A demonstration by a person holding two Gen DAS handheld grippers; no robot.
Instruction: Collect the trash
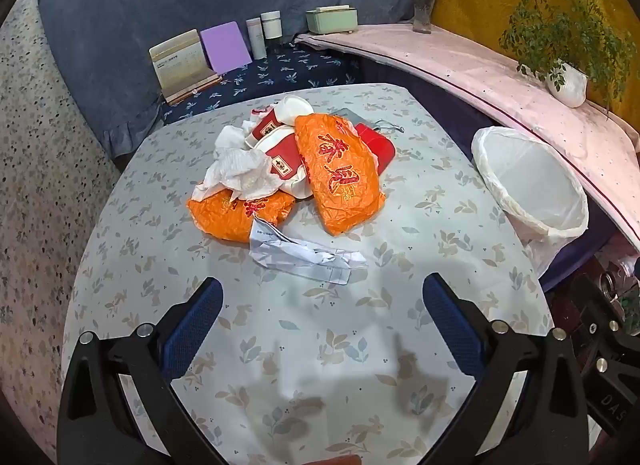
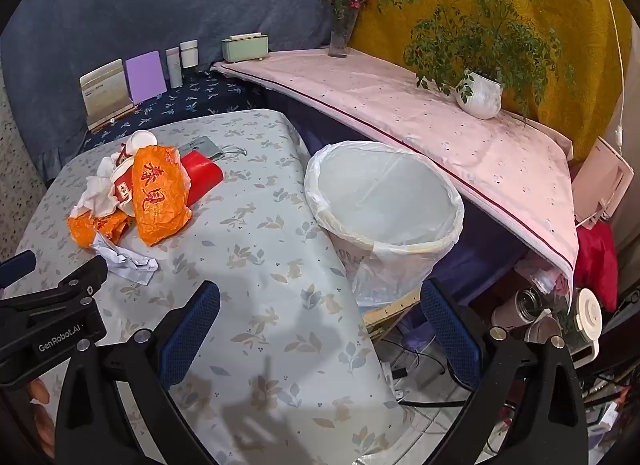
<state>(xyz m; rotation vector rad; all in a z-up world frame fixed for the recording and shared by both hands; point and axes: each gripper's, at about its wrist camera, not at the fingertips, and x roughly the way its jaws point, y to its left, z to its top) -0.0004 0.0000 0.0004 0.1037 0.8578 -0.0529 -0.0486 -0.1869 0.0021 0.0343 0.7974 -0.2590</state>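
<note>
A pile of trash lies on the table: two orange wrappers (image 1: 338,171) (image 1: 236,215), crumpled white tissue (image 1: 240,171), red-and-white paper cups (image 1: 280,145), a red packet (image 1: 378,145) and a crumpled white receipt (image 1: 304,255) nearest me. The pile also shows in the right wrist view (image 2: 158,195). A bin lined with a white bag (image 1: 528,181) (image 2: 384,201) stands off the table's right edge. My left gripper (image 1: 320,293) is open and empty, short of the receipt. My right gripper (image 2: 320,297) is open and empty over the table's right edge, near the bin.
The table (image 1: 304,345) has a leaf-print cloth. Behind it are a book stand (image 1: 184,65), a purple board (image 1: 226,47), jars (image 1: 264,31) and a green box (image 1: 332,19). A pink shelf (image 2: 400,105) holds a vase (image 2: 342,37) and a potted plant (image 2: 480,93). Bottles and cables (image 2: 532,313) lie on the floor at right.
</note>
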